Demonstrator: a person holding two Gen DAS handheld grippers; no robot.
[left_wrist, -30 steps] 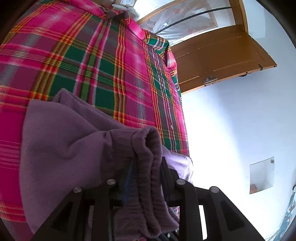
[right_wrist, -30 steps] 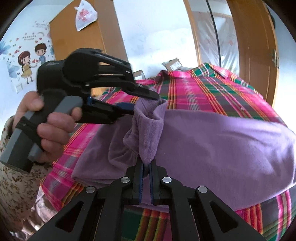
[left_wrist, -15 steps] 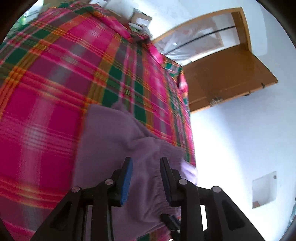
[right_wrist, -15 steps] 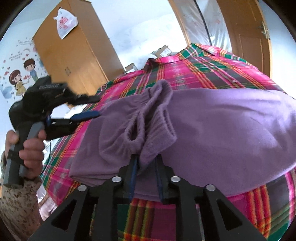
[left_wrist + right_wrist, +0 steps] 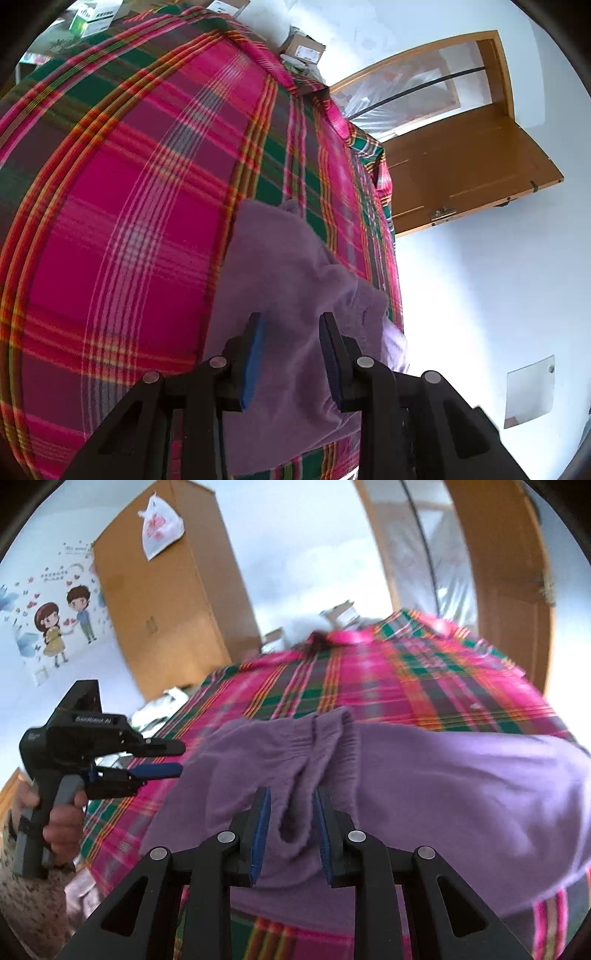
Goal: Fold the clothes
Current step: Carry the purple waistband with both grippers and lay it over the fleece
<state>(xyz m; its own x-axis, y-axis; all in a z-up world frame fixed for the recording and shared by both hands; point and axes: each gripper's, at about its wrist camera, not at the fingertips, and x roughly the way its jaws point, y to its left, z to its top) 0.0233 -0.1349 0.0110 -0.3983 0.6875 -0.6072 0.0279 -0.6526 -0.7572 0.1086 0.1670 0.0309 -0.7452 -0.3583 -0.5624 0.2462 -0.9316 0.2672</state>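
A purple knit garment (image 5: pixel 280 266) lies folded over on the pink and green plaid bed cover (image 5: pixel 122 206). My left gripper (image 5: pixel 291 332) hovers open above the garment's near part, with nothing pinched. In the right wrist view the garment (image 5: pixel 443 782) spreads to the right, and its bunched ribbed edge (image 5: pixel 321 746) lies loosely between the blue pads of my open right gripper (image 5: pixel 290 812). The left gripper (image 5: pixel 177 758), held by a hand (image 5: pixel 62 819), stands apart from the cloth at its left edge, jaws spread.
A wooden wardrobe (image 5: pixel 166 602) with a white plastic bag (image 5: pixel 159 528) hung on it stands behind the bed. An open wooden door (image 5: pixel 469 166) is on the right. Cardboard boxes (image 5: pixel 303 48) sit past the bed's far end. The bed cover (image 5: pixel 369 679) stretches beyond the garment.
Both grippers have opened and let go of the ribbed edge they pinched. The garment has dropped onto the bed, and the left gripper has drawn away to the left.
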